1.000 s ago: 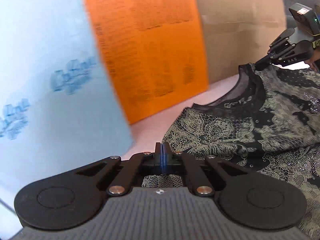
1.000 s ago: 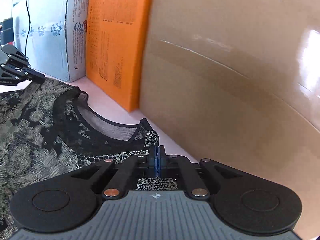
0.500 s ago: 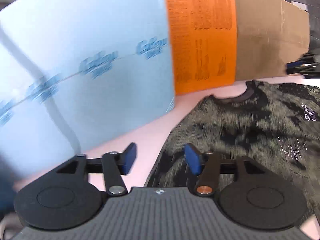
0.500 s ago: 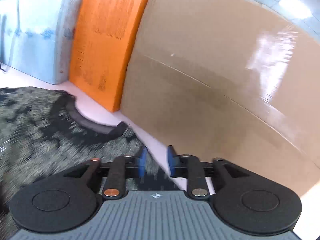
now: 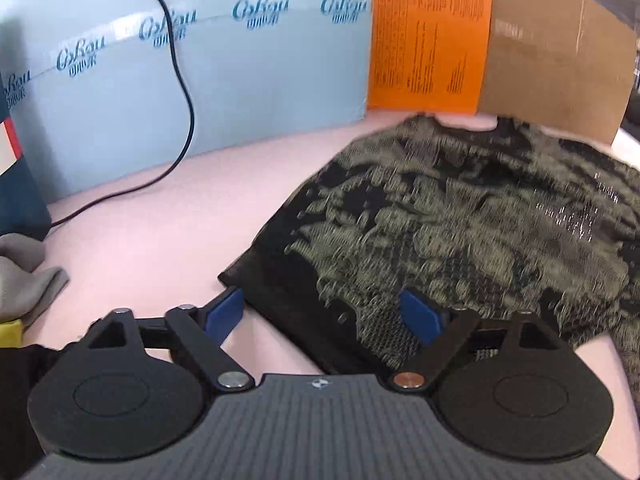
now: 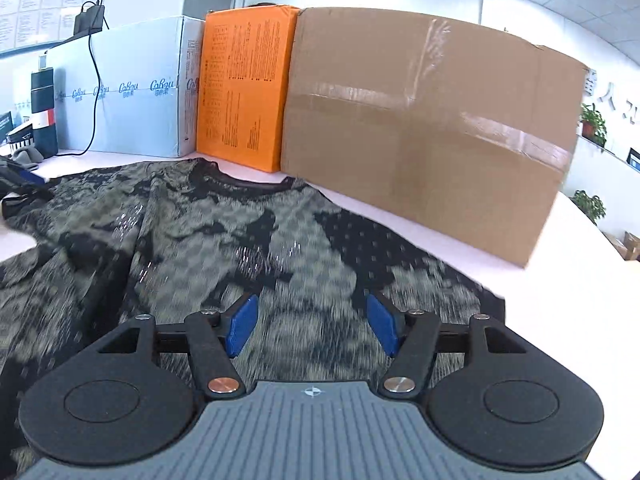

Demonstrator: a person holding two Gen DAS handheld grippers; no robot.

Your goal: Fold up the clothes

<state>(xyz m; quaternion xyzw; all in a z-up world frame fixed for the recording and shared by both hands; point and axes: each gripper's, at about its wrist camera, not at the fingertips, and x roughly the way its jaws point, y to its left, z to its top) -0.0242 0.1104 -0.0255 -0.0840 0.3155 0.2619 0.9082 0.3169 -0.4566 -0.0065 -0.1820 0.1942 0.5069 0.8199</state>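
A: Both released since a second ago: then clamped on the neckline corners, now spread wide and drawn back from the boxes.

B: Left gripper [image 5: 323, 316]?

A: Blue pads [image 5: 224, 314] far apart, empty, low over the near-left edge of the lace top [image 5: 460, 216]; one pad over bare pink table [image 5: 160, 216], the other over fabric.

B: Right gripper [image 6: 312, 326]?

A: Likewise parted, holding nothing, above the same top [image 6: 224, 232].

B: Garment position?

A: Spread flat on the table, neckline toward the orange box [image 6: 244, 92] and touching or just short of it; cannot tell which. Flanked behind by blue box [image 5: 224, 64] and cardboard box [image 6: 432, 120].

B: Surroundings?

A: Black cable [image 5: 182, 80] down the blue box; grey cloth [image 5: 24, 272] at far left.
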